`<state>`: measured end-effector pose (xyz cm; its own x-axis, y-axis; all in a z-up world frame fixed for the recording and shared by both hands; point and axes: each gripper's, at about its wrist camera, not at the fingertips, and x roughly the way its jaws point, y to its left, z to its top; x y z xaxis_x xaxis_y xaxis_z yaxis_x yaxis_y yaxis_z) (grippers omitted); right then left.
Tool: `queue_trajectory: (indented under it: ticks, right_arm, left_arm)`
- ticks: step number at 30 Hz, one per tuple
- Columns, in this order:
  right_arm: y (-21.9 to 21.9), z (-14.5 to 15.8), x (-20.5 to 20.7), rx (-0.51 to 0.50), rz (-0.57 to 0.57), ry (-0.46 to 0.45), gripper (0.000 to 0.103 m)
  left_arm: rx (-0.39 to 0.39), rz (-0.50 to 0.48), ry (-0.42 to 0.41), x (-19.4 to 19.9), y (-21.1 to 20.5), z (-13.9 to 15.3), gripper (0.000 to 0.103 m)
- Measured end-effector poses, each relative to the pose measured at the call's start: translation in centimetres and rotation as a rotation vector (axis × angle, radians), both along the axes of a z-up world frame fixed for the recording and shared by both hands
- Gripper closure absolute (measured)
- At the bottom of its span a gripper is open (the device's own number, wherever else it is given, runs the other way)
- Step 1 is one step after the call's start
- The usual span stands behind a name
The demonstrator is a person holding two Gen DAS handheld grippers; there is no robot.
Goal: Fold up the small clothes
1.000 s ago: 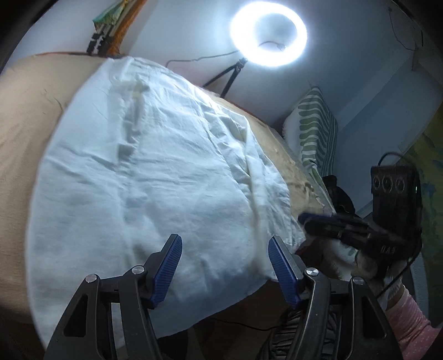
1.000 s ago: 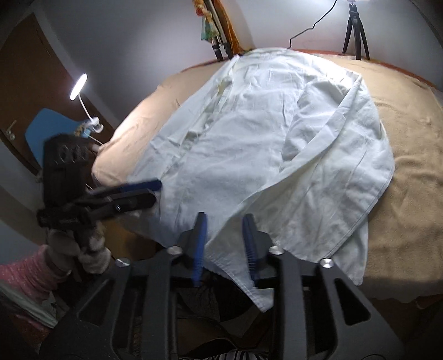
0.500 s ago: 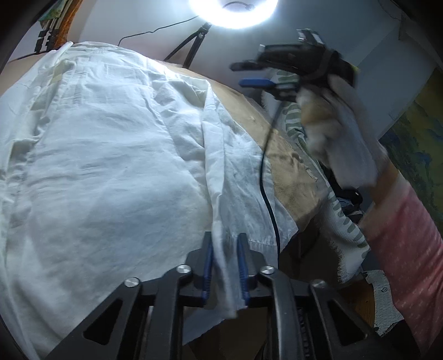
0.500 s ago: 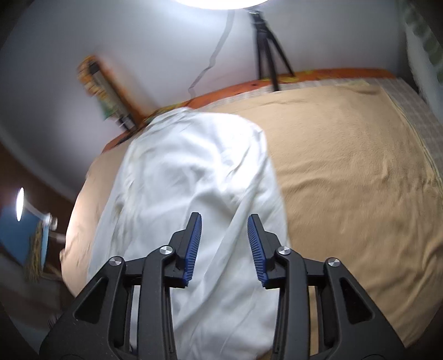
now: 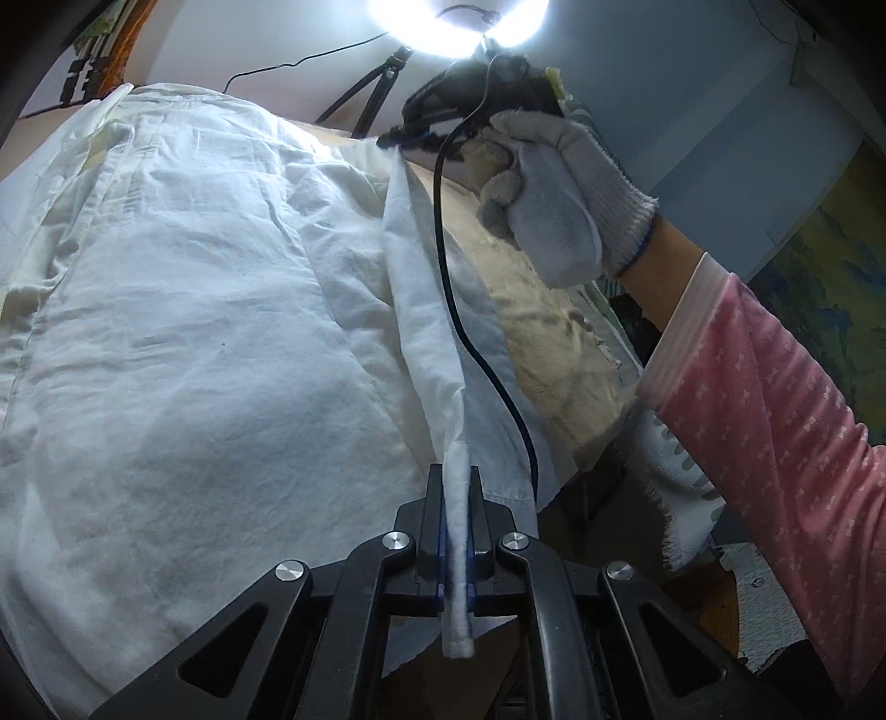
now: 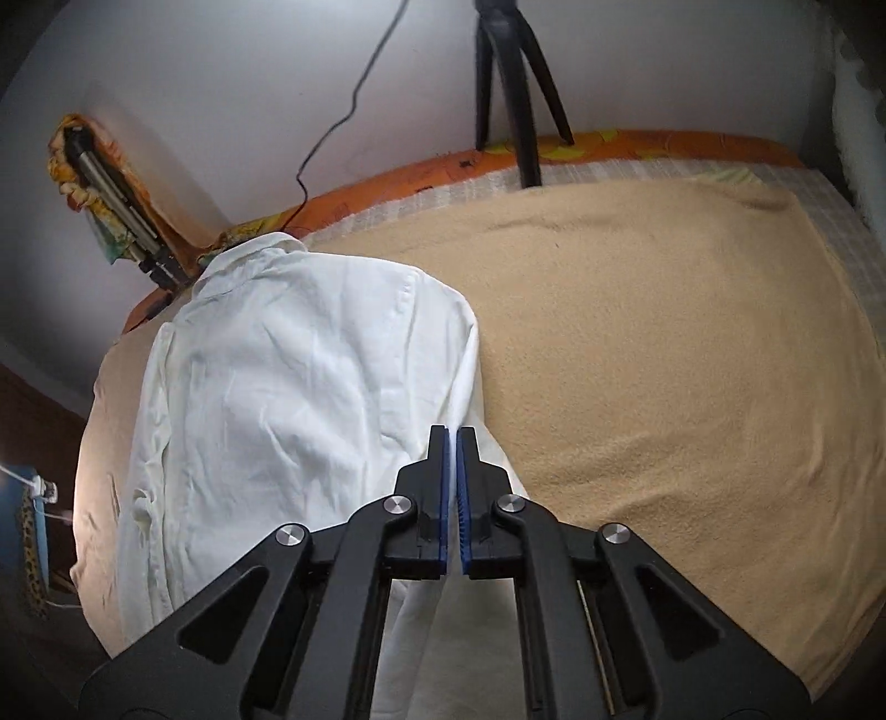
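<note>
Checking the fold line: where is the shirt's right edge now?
In the left wrist view, the shirt edge runs taut from the left gripper up to the right gripper, above the blanket.

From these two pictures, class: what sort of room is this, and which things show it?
Probably a bedroom at home, set up for filming. A white shirt lies on a bed with a tan blanket, a striped pillow sits at its edge, and a ring light on a tripod stands by the wall.
</note>
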<state>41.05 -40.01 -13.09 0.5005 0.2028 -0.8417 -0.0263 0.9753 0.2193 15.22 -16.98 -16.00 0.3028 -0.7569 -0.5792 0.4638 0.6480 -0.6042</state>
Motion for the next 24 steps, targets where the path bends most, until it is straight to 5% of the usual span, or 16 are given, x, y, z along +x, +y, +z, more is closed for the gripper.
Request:
queue_trajectory:
  ticks: [7,11,18,20,24]
  right_arm:
    - [7.5,4.1,0.8,-0.129,0.185,-0.098,0.099]
    - [12.1,0.7,2.6,-0.264,0.264,-0.057,0.099]
    - [13.7,-5.5,4.3,-0.246,0.309,0.049,0.099]
    - [13.0,-4.7,4.1,-0.209,0.297,0.052,0.095]
    - [10.2,-0.3,1.8,-0.147,0.261,-0.016,0.07]
  left_arm:
    - [-0.133,0.086,0.09,-0.2,2.4,-0.9,0.103]
    - [-0.138,0.125,0.147,0.5,3.0,-2.7,0.103]
    - [-0.098,0.122,0.13,0.7,2.9,-2.7,0.101]
    - [-0.095,0.113,0.131,0.7,2.9,-2.4,0.094]
    - [-0.094,0.105,0.113,0.9,2.3,-1.5,0.084]
